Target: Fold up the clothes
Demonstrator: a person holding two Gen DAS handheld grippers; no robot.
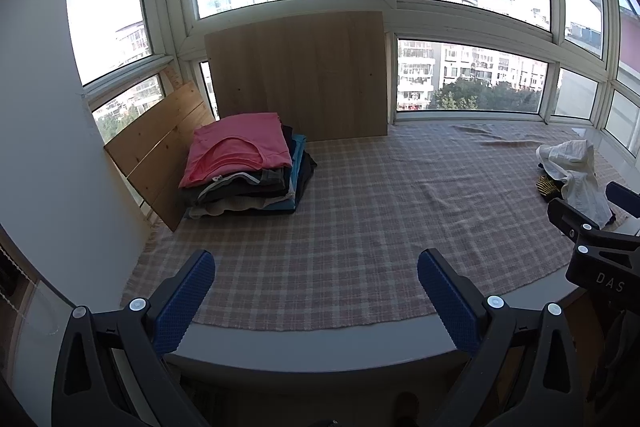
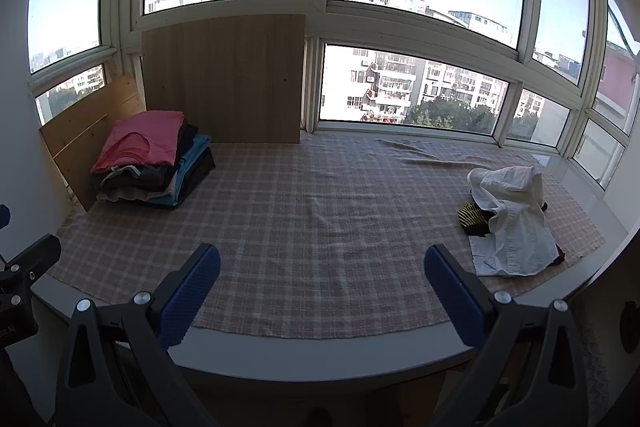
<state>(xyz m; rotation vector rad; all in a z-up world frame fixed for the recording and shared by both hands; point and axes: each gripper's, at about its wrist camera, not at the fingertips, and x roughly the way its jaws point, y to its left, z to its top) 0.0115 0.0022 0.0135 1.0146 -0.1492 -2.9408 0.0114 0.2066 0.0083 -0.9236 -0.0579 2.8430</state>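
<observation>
A stack of folded clothes [image 1: 248, 167] with a pink shirt [image 1: 240, 149] on top sits at the far left of the checked cloth [image 1: 360, 207]; it also shows in the right wrist view [image 2: 156, 163]. A crumpled white shirt [image 2: 512, 219] lies at the right over a yellow-and-black striped garment [image 2: 472, 217]; the shirt also shows in the left wrist view [image 1: 576, 167]. My left gripper [image 1: 316, 291] is open and empty above the near edge. My right gripper [image 2: 322, 291] is open and empty, left of the white shirt.
Wooden boards [image 1: 300, 75] lean against the windows [image 1: 472, 79] behind the stack. The grey platform edge [image 2: 320, 351] runs along the front. The right gripper's body shows at the right of the left wrist view [image 1: 600, 251].
</observation>
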